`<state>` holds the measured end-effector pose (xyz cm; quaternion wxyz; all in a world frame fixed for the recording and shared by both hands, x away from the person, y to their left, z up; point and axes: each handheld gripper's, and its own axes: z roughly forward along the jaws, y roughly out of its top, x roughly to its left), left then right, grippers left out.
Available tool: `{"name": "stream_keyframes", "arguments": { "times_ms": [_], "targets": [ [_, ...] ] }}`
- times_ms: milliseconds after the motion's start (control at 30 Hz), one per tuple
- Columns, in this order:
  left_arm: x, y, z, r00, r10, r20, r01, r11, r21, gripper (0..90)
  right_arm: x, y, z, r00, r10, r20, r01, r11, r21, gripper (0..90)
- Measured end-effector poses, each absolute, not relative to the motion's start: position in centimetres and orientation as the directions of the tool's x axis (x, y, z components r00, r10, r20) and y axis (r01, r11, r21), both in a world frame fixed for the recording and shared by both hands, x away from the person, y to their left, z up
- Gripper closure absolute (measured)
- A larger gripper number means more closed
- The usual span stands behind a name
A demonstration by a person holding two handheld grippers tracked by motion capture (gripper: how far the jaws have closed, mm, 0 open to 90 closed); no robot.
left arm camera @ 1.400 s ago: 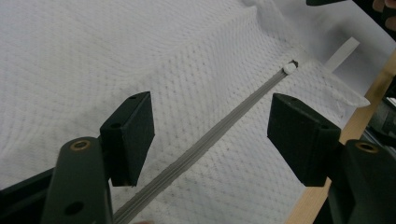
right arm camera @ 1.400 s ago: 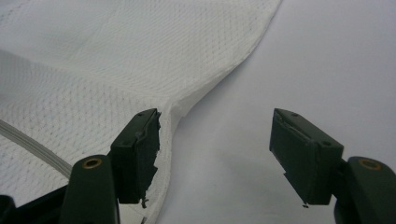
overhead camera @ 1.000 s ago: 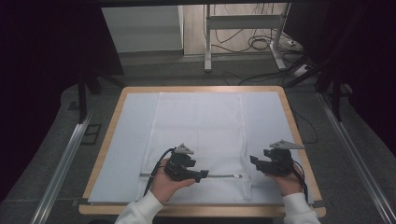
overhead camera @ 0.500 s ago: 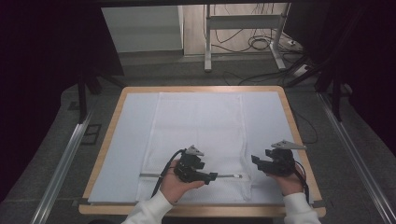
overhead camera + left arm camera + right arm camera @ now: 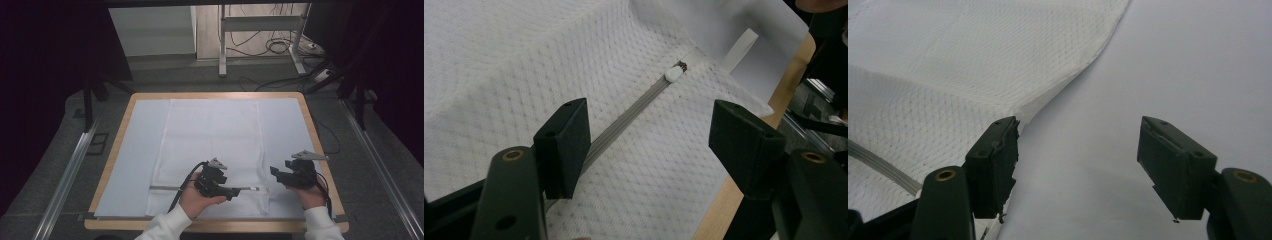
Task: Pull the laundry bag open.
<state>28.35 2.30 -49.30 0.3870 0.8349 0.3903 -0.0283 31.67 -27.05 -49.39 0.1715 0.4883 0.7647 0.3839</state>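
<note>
Zipper (image 5: 624, 120) runs between left gripper's (image 5: 649, 130) parted jaws.

The left hand (image 5: 196, 199) and left gripper (image 5: 239, 191) cover part of the zipper (image 5: 162, 188) in the high view. The mesh bag (image 5: 524, 55) runs off the left gripper view's top and left edges. Beyond the zipper pull (image 5: 673, 74), what the dark shapes at that view's right edge are cannot be told. In the right gripper view the zipper is cut by the left edge.
</note>
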Motion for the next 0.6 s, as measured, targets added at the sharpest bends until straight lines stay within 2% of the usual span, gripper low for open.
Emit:
{"name": "stream_keyframes", "arguments": {
  "times_ms": [600],
  "targets": [
    [28.6, 0.4, -49.5, 0.711, 0.611, -0.348, 0.665, -0.424, 0.615, 33.5, 31.7, -27.0, -49.5, -0.459, 0.881, 0.112, 0.617, 0.226, 0.753, 32.3]
  ]
}}
